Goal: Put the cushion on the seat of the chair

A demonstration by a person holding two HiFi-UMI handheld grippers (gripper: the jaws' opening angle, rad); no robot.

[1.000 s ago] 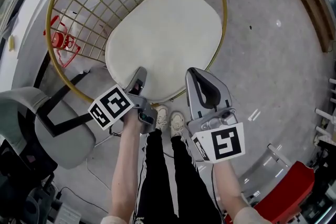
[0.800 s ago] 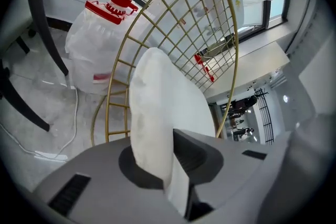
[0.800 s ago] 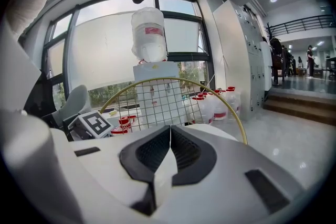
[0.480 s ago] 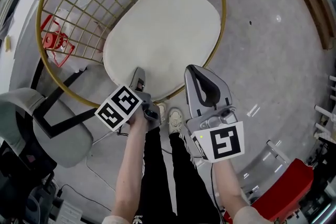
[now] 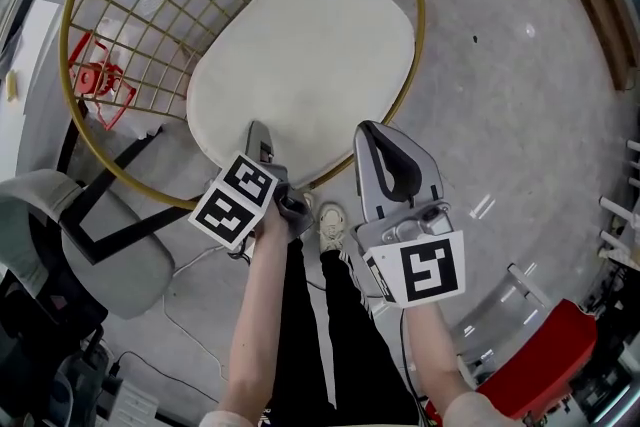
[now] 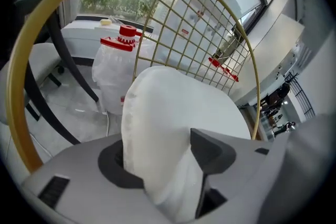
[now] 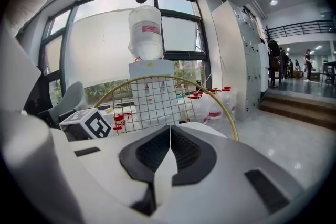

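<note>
A cream cushion (image 5: 305,65) lies on the seat of a round chair with a gold rim (image 5: 420,15) and a gold wire back (image 5: 160,5). My left gripper (image 5: 258,137) points steeply down at the cushion's near edge. In the left gripper view its jaws are opening, and the cushion's edge (image 6: 173,123) still bulges between the dark pads (image 6: 212,149) of the left gripper (image 6: 165,160). My right gripper (image 5: 372,140) hovers at the cushion's front edge. In the right gripper view the right gripper (image 7: 170,147) stands shut, with the cushion (image 7: 207,127) beyond it.
A grey office chair (image 5: 110,245) stands to the left. Red-capped water jugs (image 5: 100,75) sit behind the wire back. A red object (image 5: 550,365) is at the lower right. The person's shoes (image 5: 330,225) and legs are just below the seat's front rim.
My left gripper has tipped further downward and shifted slightly right, and its jaws have widened on the cushion's edge. The right gripper has stayed still.
</note>
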